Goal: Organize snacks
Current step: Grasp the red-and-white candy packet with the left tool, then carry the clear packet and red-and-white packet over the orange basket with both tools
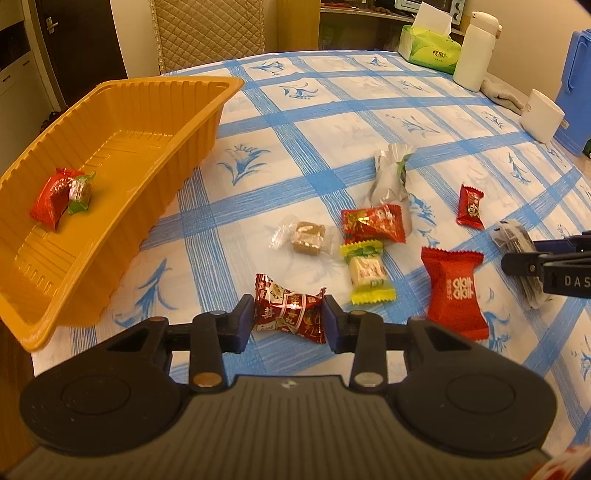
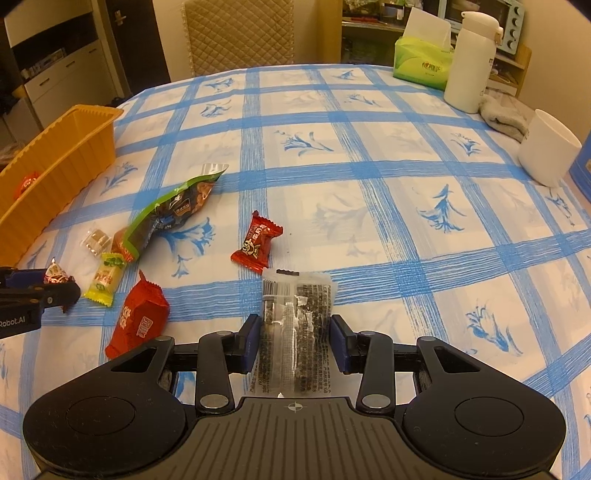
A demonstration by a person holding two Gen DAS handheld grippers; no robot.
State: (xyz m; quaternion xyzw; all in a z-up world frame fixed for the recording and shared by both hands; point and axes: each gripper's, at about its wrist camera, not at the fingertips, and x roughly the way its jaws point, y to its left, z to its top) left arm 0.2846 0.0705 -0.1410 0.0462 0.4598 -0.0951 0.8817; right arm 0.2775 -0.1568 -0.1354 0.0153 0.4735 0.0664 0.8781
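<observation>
My left gripper (image 1: 288, 319) is shut on a red patterned candy (image 1: 290, 314), low over the blue-checked tablecloth. To its left stands the orange tray (image 1: 110, 155) holding a red candy (image 1: 50, 201) and a green one (image 1: 79, 194). My right gripper (image 2: 295, 341) is shut on a clear packet with dark contents (image 2: 295, 314). Loose on the cloth between them lie a large red packet (image 1: 454, 291), a yellow-green candy (image 1: 367, 271), a red candy (image 1: 371, 223), a clear-wrapped brown sweet (image 1: 306, 236), a small red candy (image 2: 256, 242) and a green-edged bag (image 2: 166, 218).
At the far right of the table stand a green tissue box (image 1: 430, 48), a white bottle (image 1: 474, 51), a white cup (image 1: 541, 114), a grey cloth (image 2: 504, 114) and a blue box (image 1: 576, 88). A quilted chair back (image 2: 236, 33) rises behind the table.
</observation>
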